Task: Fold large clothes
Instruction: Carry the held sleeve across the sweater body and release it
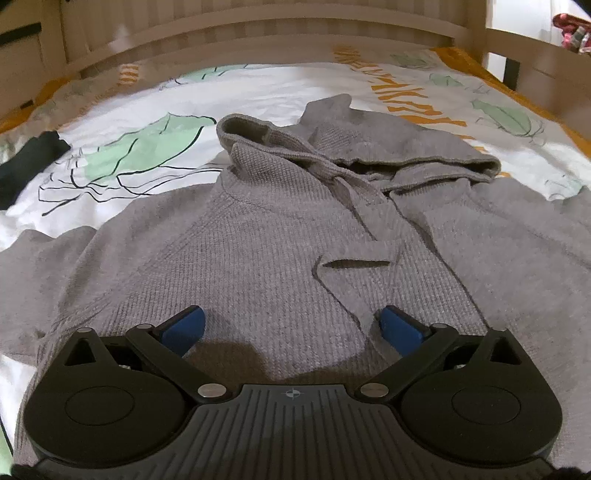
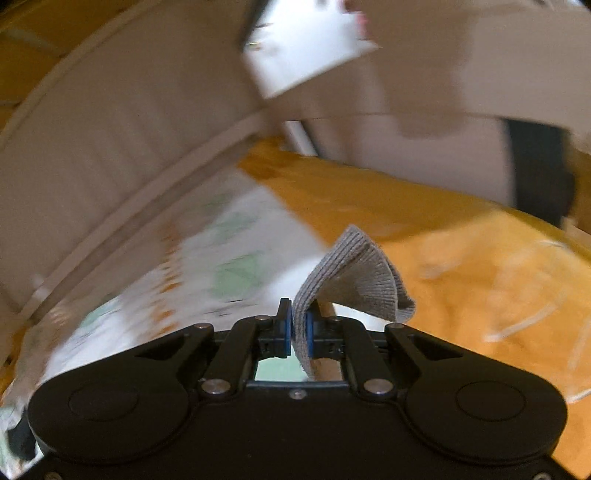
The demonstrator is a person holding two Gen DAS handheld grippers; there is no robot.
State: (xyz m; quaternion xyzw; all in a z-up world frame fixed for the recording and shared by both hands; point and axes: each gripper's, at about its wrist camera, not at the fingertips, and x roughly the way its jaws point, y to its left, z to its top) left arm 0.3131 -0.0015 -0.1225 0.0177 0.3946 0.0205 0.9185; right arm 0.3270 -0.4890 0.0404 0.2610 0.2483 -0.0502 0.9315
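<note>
A grey knitted hoodie (image 1: 258, 236) lies spread face up on the bed, its hood (image 1: 354, 147) toward the headboard and a drawstring running down the chest. My left gripper (image 1: 291, 325) hovers just above the hoodie's lower front, its blue pads wide open with only flat cloth beneath them. In the right wrist view my right gripper (image 2: 298, 328) is shut on a ribbed grey cuff (image 2: 351, 280) of the hoodie, which flops over to the right above the pads. That view is blurred by motion.
The bed sheet (image 1: 155, 103) is white with green leaf and orange prints. A wooden headboard (image 1: 258, 33) runs across the back. A dark garment (image 1: 29, 162) lies at the left. An orange blanket (image 2: 461, 266) covers the bed's far side.
</note>
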